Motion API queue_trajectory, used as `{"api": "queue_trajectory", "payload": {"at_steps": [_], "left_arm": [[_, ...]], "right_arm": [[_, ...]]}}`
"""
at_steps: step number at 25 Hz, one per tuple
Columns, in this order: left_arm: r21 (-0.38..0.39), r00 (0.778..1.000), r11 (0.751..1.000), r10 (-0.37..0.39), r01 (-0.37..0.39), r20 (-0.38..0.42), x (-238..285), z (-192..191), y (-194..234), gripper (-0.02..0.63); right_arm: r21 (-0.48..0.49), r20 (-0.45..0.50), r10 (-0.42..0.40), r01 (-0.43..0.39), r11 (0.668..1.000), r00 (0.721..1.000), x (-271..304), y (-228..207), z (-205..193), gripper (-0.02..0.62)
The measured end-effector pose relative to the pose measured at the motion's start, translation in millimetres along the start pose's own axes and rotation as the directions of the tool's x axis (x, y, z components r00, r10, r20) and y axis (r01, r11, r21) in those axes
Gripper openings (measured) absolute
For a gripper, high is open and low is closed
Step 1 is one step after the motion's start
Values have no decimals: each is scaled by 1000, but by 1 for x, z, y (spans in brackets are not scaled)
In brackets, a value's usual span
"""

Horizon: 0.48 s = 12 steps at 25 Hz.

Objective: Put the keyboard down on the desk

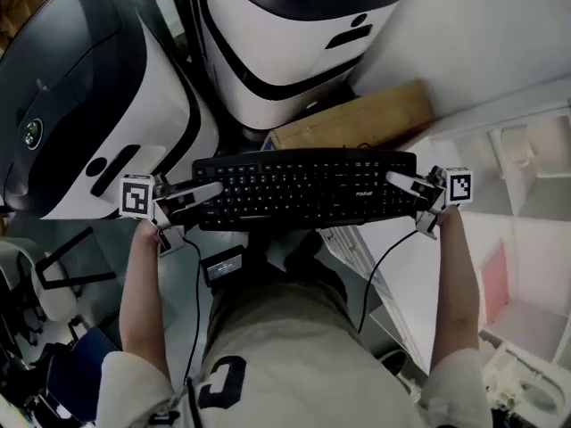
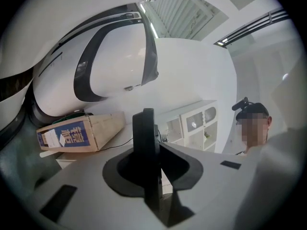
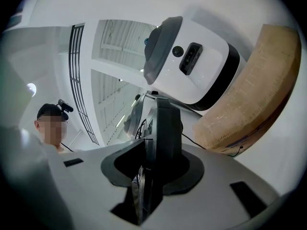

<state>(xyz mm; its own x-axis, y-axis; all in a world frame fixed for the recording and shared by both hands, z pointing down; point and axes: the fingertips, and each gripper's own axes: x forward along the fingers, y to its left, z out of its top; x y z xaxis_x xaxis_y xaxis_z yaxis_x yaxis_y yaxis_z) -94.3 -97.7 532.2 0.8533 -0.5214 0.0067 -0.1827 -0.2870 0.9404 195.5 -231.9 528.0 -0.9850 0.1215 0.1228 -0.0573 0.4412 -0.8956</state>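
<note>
A black keyboard [image 1: 303,188] hangs level in the air in front of the person's body, keys up, held by its two short ends. My left gripper [image 1: 209,193] is shut on the left end and my right gripper [image 1: 400,182] is shut on the right end. In the left gripper view the keyboard [image 2: 145,143] stands edge-on between the jaws of the left gripper [image 2: 152,169]. The right gripper view shows the keyboard [image 3: 164,126] the same way, clamped in the right gripper [image 3: 152,174]. A white desk surface [image 1: 500,78] lies beyond the keyboard, at the upper right.
Two large white machines with dark panels stand ahead, one at the left [image 1: 80,105] and one in the middle [image 1: 285,34]. A cardboard box [image 1: 357,119] lies just beyond the keyboard. White shelving [image 1: 526,239] fills the right side. A thin cable [image 1: 379,275] hangs from the right gripper.
</note>
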Motion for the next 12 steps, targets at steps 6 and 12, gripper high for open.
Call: {"api": "queue_trajectory", "payload": {"at_steps": [6,12], "left_arm": [[73,999,996,47,-48,3,-1,12,2,99],[46,998,997,63,-64,25,1,15,5,100]], "right_arm": [[44,-35,-10,12,999,999,4,0,-5,129],[23,-72,-29,31,999,997,7,5,-4,124]]}}
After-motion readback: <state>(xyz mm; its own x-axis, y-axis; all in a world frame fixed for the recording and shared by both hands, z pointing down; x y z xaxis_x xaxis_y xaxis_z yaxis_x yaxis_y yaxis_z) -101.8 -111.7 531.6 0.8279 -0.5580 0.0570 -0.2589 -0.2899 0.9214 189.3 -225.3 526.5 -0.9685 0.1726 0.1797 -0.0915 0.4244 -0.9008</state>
